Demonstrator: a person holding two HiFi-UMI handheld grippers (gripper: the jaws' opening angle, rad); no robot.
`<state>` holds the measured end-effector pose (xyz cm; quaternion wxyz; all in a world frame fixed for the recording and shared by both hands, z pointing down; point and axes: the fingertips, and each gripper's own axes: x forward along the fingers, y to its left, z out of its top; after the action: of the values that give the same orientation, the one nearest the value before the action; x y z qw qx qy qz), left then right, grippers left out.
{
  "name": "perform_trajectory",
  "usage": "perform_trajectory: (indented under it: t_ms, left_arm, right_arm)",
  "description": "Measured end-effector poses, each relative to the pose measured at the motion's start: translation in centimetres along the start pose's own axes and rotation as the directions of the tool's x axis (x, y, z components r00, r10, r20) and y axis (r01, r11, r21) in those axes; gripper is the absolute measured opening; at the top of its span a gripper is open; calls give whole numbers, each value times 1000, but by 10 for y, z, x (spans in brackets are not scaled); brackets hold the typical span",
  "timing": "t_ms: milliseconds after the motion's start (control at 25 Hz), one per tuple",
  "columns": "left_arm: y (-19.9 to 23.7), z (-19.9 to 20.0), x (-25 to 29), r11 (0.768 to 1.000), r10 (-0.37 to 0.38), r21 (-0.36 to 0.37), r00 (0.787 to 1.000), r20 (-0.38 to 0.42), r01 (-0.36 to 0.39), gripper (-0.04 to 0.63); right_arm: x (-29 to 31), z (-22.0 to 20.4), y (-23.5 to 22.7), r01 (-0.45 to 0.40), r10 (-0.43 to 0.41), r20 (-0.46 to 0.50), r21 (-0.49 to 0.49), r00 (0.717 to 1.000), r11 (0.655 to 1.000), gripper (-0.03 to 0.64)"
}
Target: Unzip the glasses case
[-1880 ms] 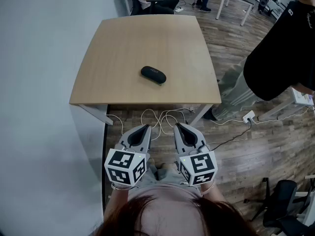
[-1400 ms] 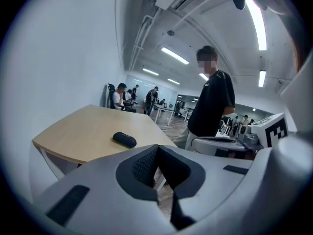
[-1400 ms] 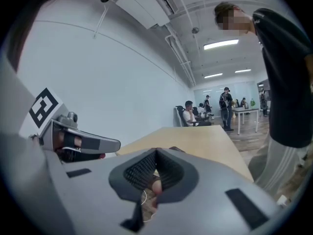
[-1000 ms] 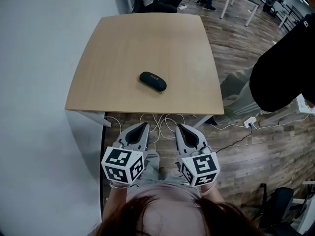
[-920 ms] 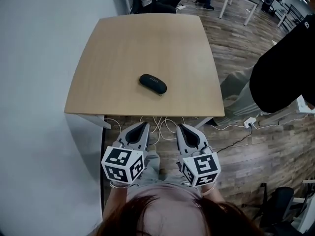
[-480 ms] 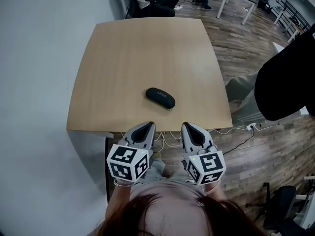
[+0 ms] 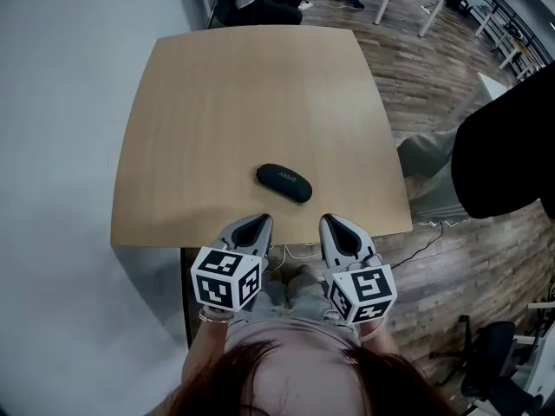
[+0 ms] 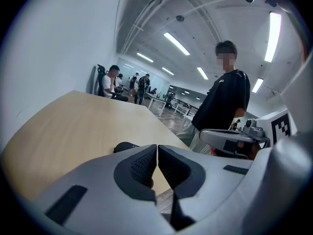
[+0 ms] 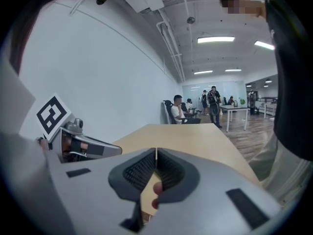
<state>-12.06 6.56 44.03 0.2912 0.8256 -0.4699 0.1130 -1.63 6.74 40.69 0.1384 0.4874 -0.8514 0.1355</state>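
We are holding the left tool [image 7: 251, 224] and right tool [image 7: 333, 224] shut and empty near the glasses case [image 7: 284, 183] on the counter [image 7: 243, 94], planning to open them and reach in slowly.

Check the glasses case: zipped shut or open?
Shut: the glasses case lies on the table as one closed black oval, no gap showing. Zipper too small to see.

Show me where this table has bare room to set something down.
The table is bare from its far edge down to the glasses case, and either side of the case out to the side edges. Only the near edge is crowded: the case lies close to it, with the left tool and right tool at that edge.
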Motion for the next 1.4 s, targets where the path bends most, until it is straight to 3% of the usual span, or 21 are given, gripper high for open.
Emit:
perform_trajectory:
  t_ms: [480,760,960,1160,1280,1400]
  left_arm:
    - [33,-5,50,996,56,-62,996,-68,-60,5]
    - [49,-27,92,975,59,-204,983,-171,-94,100]
    - [60,-45,118,928,49,-350,973,-224,-128,169]
    - [69,-62,144,855,-15,-502,963,-271,-128,265]
    - [75,-67,156,816,-18,-559,961,-277,-146,279]
    - [79,-70,168,794,-26,-587,955,-295,-159,291]
  right_arm:
    - [53,-3,-29,-84,81,-60,-35,995,996,18]
    - [76,3,-54,-126,122,-80,-39,989,991,41]
    - [86,3,-69,-146,141,-97,-47,985,988,44]
    - [99,2,-78,-166,160,-109,-46,981,985,44]
    - [103,2,-86,-171,165,-112,-49,980,984,44]
    - [103,0,-94,-170,164,-115,-42,980,985,44]
